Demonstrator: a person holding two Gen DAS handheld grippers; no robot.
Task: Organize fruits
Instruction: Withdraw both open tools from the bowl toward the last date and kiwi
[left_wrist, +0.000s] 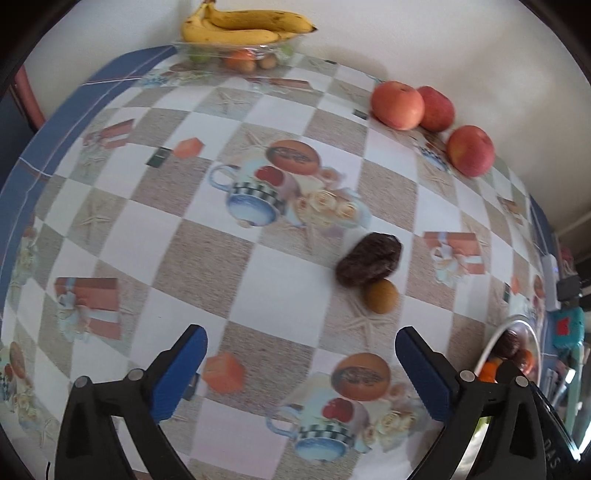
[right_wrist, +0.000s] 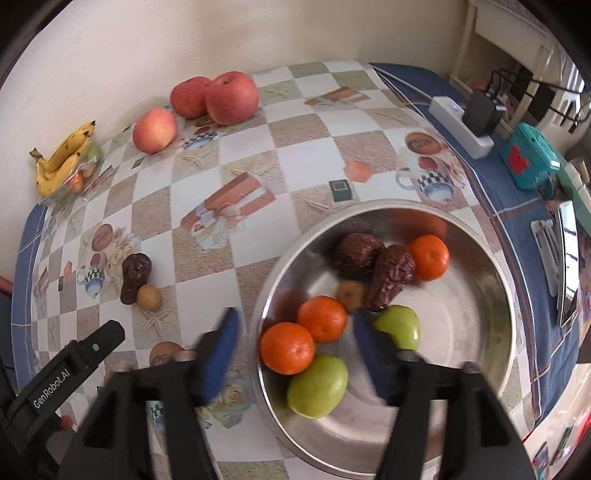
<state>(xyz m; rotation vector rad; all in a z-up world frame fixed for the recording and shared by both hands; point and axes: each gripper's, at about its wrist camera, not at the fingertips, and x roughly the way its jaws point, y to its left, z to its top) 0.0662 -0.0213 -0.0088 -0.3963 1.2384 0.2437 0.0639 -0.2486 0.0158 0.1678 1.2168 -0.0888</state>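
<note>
Two containers I see: a clear tray (right_wrist: 70, 184) with bananas (right_wrist: 62, 158) at far left, a steel bowl (right_wrist: 495, 306) holding tangerines (right_wrist: 288, 347) at right. My left gripper (left_wrist: 301, 369) and right gripper (right_wrist: 295, 339) are released, empty. A date (right_wrist: 135, 277) lies on the tabletop (right_wrist: 258, 166).

Pwr strip (right_wrist: 461, 123), teal box (right_wrist: 532, 157)

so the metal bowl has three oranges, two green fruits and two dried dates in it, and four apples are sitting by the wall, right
Not quite: there are three apples by the wall, not four; the right wrist view shows a touching pair plus one apart, and the left wrist view agrees. The rest holds: the metal bowl contains three oranges, two green fruits and two dried dates.
</note>
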